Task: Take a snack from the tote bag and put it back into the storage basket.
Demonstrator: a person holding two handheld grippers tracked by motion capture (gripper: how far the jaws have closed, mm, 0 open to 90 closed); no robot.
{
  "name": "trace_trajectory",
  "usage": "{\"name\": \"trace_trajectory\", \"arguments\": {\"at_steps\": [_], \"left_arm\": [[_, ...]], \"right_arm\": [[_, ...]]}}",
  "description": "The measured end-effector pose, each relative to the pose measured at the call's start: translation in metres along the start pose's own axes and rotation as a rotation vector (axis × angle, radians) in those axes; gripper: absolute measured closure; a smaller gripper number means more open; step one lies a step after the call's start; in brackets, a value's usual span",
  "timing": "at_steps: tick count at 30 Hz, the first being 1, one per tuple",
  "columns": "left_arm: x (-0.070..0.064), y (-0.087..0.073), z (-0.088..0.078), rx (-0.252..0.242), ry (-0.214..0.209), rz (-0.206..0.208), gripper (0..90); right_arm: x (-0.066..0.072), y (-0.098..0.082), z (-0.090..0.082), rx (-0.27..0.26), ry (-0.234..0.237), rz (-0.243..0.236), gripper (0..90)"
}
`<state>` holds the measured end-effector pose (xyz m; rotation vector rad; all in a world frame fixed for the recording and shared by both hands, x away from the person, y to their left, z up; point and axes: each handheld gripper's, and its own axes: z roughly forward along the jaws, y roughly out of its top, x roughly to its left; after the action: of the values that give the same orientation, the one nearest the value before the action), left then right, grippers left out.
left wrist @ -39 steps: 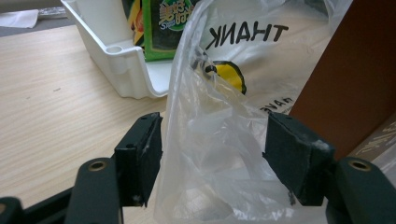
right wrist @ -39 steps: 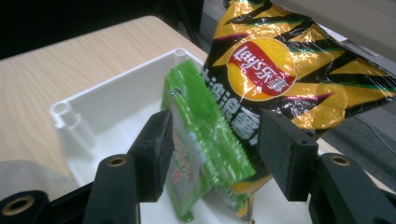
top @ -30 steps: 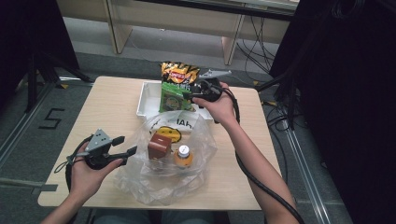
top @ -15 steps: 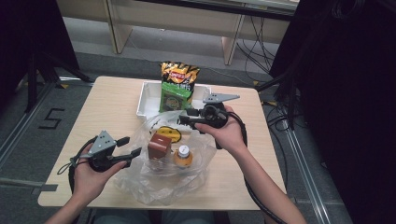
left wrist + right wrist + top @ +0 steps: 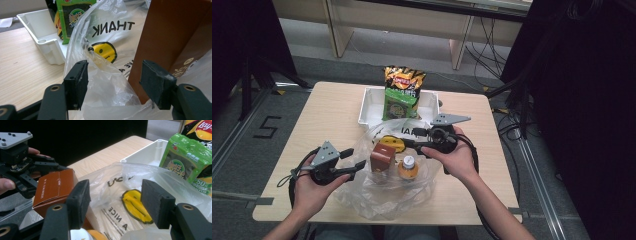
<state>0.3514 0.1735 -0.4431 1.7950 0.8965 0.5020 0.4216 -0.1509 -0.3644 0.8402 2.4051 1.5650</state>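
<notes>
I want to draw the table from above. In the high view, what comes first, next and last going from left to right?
Left claw → brown box → little bottle with the orange label → right claw.

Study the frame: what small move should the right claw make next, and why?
Probably ease the right claw down onto the brown box in the plastic bag. Its jaws have just been opening with nothing between them, and the green packet already stands in the white bin.
</notes>
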Motion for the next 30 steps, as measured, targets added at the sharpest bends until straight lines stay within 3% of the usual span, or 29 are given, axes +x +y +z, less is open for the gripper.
{"name": "trace_trajectory", "arguments": {"at_steps": [1, 3, 8, 16, 17, 18, 19, 21, 22, 24, 30], "left_arm": [[0.000, 0.000, 0.000, 0.002, 0.000, -0.001, 38.7], [0.000, -0.001, 0.001, -0.001, -0.005, -0.004, 38.8], [-0.001, -0.001, 0.002, 0.003, 0.000, -0.006, 38.8], [-0.001, -0.001, 0.001, 0.000, -0.006, -0.012, 38.8], [-0.001, -0.001, 0.000, 0.000, -0.006, -0.012, 38.8], [0.000, -0.001, 0.000, 0.004, -0.004, -0.008, 38.8], [0.000, -0.001, 0.000, 0.004, -0.004, -0.006, 38.8], [0.001, -0.001, 0.001, -0.002, -0.003, -0.012, 38.8], [0.001, -0.001, 0.001, -0.003, -0.004, -0.015, 38.8], [0.002, -0.001, 0.001, 0.000, -0.002, -0.018, 38.8], [0.001, -0.001, 0.001, -0.005, -0.006, -0.024, 38.8]], "right_arm": [[0.002, -0.001, -0.002, 0.013, -0.003, 0.016, 40.1], [0.005, -0.002, -0.001, -0.015, -0.014, 0.017, 39.2], [0.007, -0.007, -0.003, 0.008, 0.002, -0.001, 37.3], [0.013, -0.014, -0.004, 0.016, -0.009, 0.017, 36.7], [0.012, -0.015, -0.004, 0.015, -0.004, -0.004, 36.7], [0.015, -0.016, -0.005, 0.031, -0.007, 0.019, 36.6], [0.014, -0.016, -0.004, 0.022, 0.001, -0.018, 36.5], [0.018, -0.018, -0.005, 0.036, -0.005, 0.014, 36.2], [0.017, -0.018, -0.004, 0.027, 0.000, -0.019, 36.1], [0.019, -0.021, -0.002, 0.031, 0.018, -0.008, 35.5], [0.022, -0.025, -0.001, 0.056, 0.004, 0.001, 35.2]]}}
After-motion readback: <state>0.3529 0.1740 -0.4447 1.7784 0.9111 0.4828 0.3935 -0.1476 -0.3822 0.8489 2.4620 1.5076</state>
